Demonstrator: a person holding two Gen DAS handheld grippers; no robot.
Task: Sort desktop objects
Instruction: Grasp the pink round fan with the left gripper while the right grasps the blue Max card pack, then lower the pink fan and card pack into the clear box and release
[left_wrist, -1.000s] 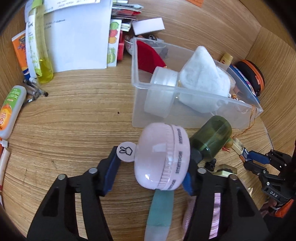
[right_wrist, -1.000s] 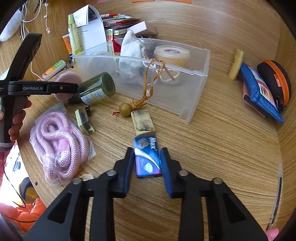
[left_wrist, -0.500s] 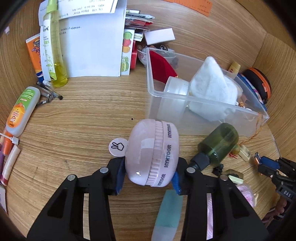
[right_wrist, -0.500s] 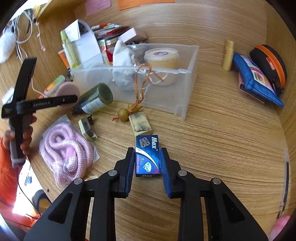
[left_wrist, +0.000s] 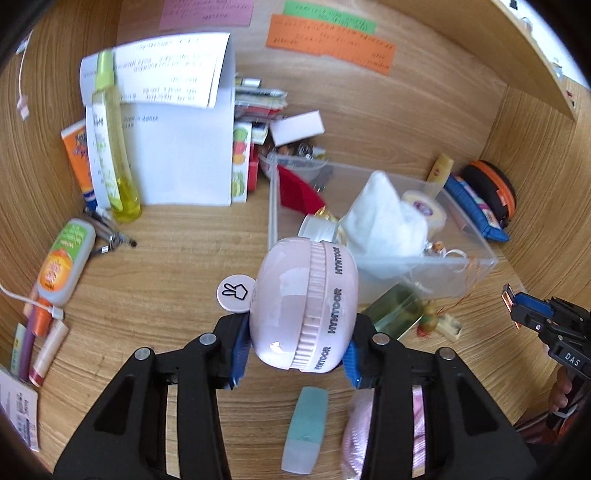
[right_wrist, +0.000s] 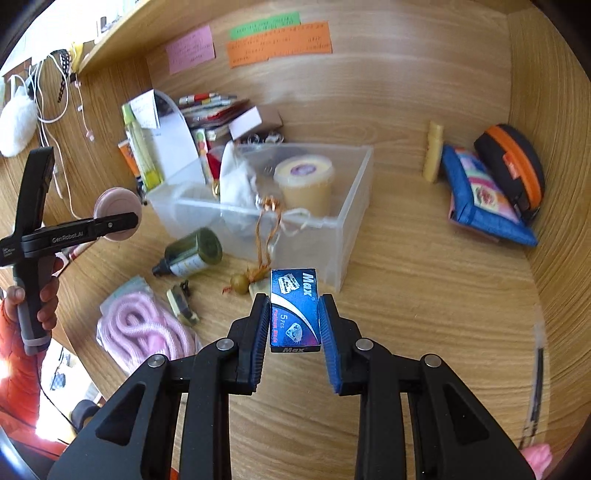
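Left gripper (left_wrist: 295, 363) clamped on a pink round case (left_wrist: 304, 304), blue pads pressing both flat sides, ribbed seam facing the camera, round tag with a hand icon sticking out on its left; case lifted clear of the desk (left_wrist: 166, 280), hanging above the near-left corner of the clear bin (left_wrist: 476, 258). Right gripper (right_wrist: 293, 328) closed on a small blue blade box (right_wrist: 294, 310), "Max" label up, box also off the desk, in front of the bin's near right corner. Step in hand, by my read: both picks done, both items mid-carry toward the bin. Bin sits mid-desk toward the back wall, already holding a white cloth (left_wrist: 384, 221), a tub with pale lid (right_wrist: 304, 184), something red (left_wrist: 297, 192) at its far left end. Orange cord (right_wrist: 264, 236) draped over the bin's near rim down to a bead on the desk. Green bottle (right_wrist: 192, 253) lies on its side touching or just beside the bin's near wall; pink rope in a bag (right_wrist: 142, 332) near the desk's front-left edge; teal eraser-like bar (left_wrist: 306, 428) right under the left gripper. Papers and tubes stacked along the back-left; blue pouch and orange-trim case in the back-right corner. Next move likely needs: carry each item over the rim, find a free gap beside the cloth and tub, open jaws only once inside; avoid snagging the cord.
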